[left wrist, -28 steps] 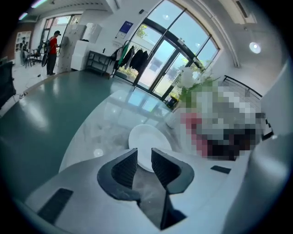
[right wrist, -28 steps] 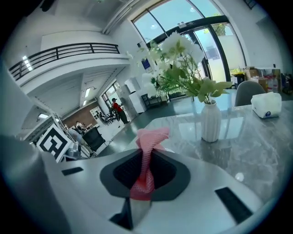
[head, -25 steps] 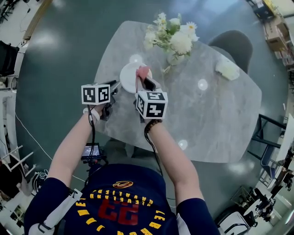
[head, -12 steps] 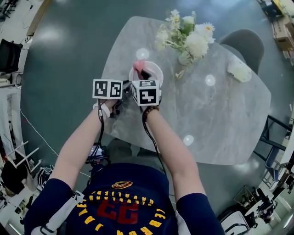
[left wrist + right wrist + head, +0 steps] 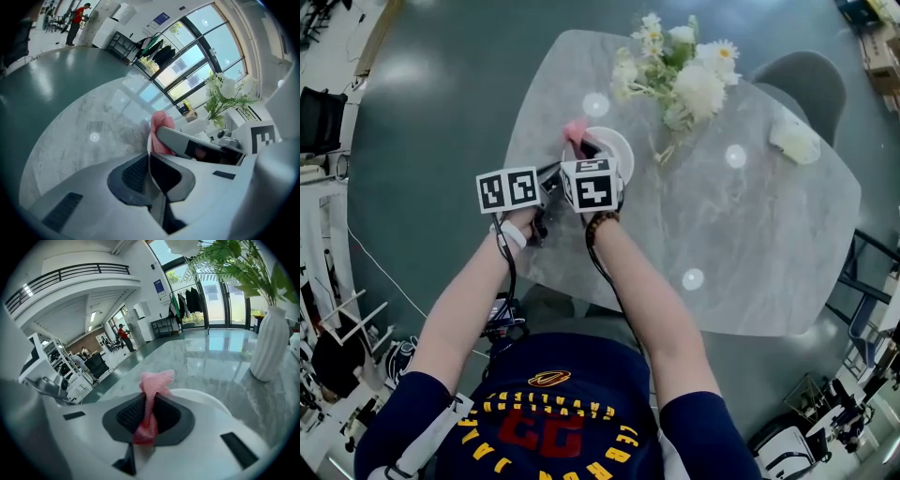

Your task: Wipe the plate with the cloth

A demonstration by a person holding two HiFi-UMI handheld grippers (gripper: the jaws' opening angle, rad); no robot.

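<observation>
A white plate (image 5: 614, 150) lies near the table's left edge. My left gripper (image 5: 555, 174) is shut on the plate's near-left rim; in the left gripper view the rim shows only as a thin pale sliver between the pads of the left gripper (image 5: 148, 171). My right gripper (image 5: 584, 147) is shut on a pink mesh cloth (image 5: 575, 131), which sticks out over the plate's left rim. In the right gripper view the cloth (image 5: 153, 383) stands bunched between the pads of the right gripper (image 5: 149, 416), with the plate (image 5: 197, 397) just beyond. The left gripper view shows the cloth (image 5: 161, 131) too.
A white vase of flowers (image 5: 675, 70) stands just right of the plate and shows close by as a vase (image 5: 272, 343) in the right gripper view. A pale folded item (image 5: 794, 139) lies at the far right of the grey marble table (image 5: 722, 234). A grey chair (image 5: 806, 80) stands behind.
My right gripper has carried the cloth leftward across the plate, from its right part to its left rim. The left gripper has kept its hold on the rim.
</observation>
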